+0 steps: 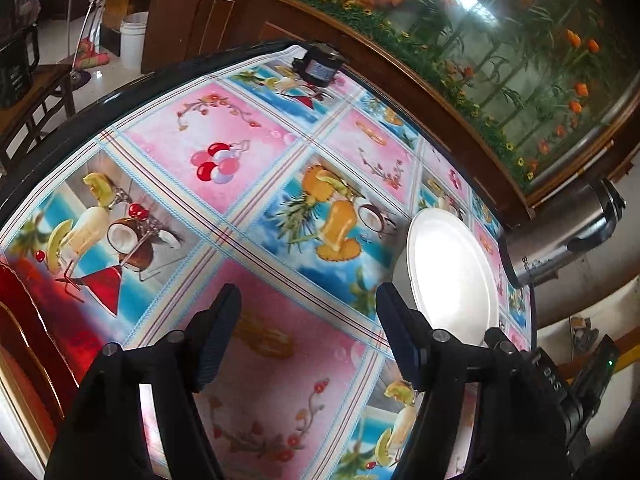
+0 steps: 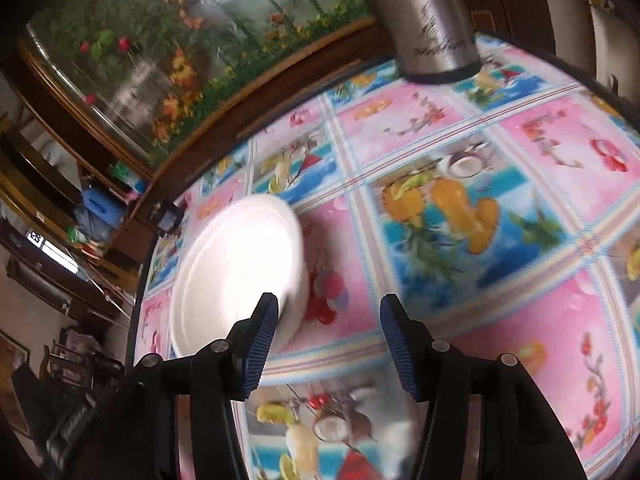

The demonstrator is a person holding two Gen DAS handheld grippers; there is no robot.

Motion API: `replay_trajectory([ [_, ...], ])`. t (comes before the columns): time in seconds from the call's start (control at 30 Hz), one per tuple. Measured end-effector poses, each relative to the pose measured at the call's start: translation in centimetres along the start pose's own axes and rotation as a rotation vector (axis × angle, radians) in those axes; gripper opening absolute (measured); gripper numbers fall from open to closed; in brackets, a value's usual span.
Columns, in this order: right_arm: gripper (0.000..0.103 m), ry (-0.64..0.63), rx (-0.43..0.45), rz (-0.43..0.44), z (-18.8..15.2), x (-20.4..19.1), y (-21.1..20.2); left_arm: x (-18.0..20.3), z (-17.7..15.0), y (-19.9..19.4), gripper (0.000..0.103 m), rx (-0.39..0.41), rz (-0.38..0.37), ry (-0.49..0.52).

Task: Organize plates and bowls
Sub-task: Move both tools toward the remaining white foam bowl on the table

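Black-framed and blue-padded, the left gripper [image 1: 308, 332] hangs over the table with its jaws spread wide and nothing between them; the right gripper [image 2: 328, 344] is likewise wide apart and holds nothing. A white plate [image 1: 452, 272] sits on what looks like a white bowl [image 2: 298, 312], just beside the right gripper's left finger. Around it spreads the fruit-print tablecloth [image 1: 256, 184], with a steel thermos [image 2: 428, 28] near the table's edge.

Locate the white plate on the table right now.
The white plate lies on the fruit-print tablecloth near the table's edge, right of the left gripper and beside the steel flask; the right wrist view shows it lower left.
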State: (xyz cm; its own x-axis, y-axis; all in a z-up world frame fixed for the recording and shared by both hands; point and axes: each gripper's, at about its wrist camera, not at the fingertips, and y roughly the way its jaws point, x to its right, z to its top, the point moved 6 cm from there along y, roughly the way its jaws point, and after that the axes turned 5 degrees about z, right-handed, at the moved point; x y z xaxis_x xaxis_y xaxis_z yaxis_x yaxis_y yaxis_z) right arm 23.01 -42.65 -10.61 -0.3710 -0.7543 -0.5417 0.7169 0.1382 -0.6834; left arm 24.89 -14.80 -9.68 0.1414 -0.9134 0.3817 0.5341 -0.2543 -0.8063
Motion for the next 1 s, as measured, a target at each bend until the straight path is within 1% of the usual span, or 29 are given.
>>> replay_trajectory([
  [0.13,0.056,-0.008,0.006,-0.034,0.4,-1.0,1.4,-0.2,0.1,0.5,0.069,-0.011,0.006,-0.002],
  [0.17,0.056,-0.018,-0.005,-0.051,0.3,-1.3,1.9,-0.2,0.0,0.6,0.069,-0.017,0.009,0.001],
  [0.2,0.053,-0.022,-0.020,-0.058,0.2,-1.5,2.5,-0.2,0.0,0.7,0.069,-0.021,0.010,0.002],
  [0.23,0.046,-0.018,-0.031,-0.058,0.0,-1.7,3.1,-0.2,-0.1,0.8,0.069,-0.026,0.008,0.003],
  [0.27,0.040,-0.014,-0.042,-0.059,-0.2,-1.8,3.5,-0.1,-0.1,0.9,0.069,-0.031,0.006,0.005],
  [0.3,0.028,-0.006,-0.049,-0.055,-0.4,-1.7,3.8,-0.1,-0.1,0.9,0.069,-0.032,0.006,0.006],
  [0.33,0.021,0.009,-0.047,-0.043,-0.5,-1.7,3.9,-0.1,-0.1,0.9,0.069,-0.030,0.008,0.006],
  [0.37,0.020,0.029,-0.038,-0.037,-0.6,-1.6,3.9,-0.2,-0.1,0.8,0.069,-0.028,0.009,0.004],
  [0.4,0.013,0.045,-0.031,-0.034,-0.7,-1.4,3.9,-0.2,-0.1,0.8,0.069,-0.027,0.007,0.003],
  [0.43,0.010,0.060,-0.029,-0.030,-0.7,-1.2,3.7,-0.2,-0.1,0.7,0.069,-0.026,0.004,0.003],
  [0.53,0.006,0.103,-0.011,-0.008,-0.6,-0.3,2.6,0.1,-0.1,0.5,0.069,-0.024,-0.002,0.018],
  [0.73,0.006,0.131,-0.013,0.020,-1.0,1.7,-0.7,1.2,-0.5,0.6,0.069,-0.059,-0.038,0.061],
  [0.83,0.006,0.136,-0.039,0.019,-2.1,3.1,-2.0,2.7,-1.2,0.6,0.069,-0.072,-0.055,0.123],
  [0.87,0.006,0.125,-0.046,0.000,-2.5,3.5,-2.4,3.4,-1.6,0.6,0.070,-0.084,-0.070,0.149],
  [0.9,0.007,0.112,-0.047,-0.022,-2.9,3.9,-2.8,3.9,-2.1,0.7,0.072,-0.091,-0.073,0.175],
  [0.97,0.007,0.086,-0.053,-0.048,-3.5,4.7,-3.6,4.9,-2.9,0.9,0.073,-0.105,-0.055,0.240],
  [1.0,0.007,0.082,-0.057,-0.047,-3.7,5.0,-4.0,5.3,-3.3,1.1,0.073,-0.117,-0.056,0.260],
])
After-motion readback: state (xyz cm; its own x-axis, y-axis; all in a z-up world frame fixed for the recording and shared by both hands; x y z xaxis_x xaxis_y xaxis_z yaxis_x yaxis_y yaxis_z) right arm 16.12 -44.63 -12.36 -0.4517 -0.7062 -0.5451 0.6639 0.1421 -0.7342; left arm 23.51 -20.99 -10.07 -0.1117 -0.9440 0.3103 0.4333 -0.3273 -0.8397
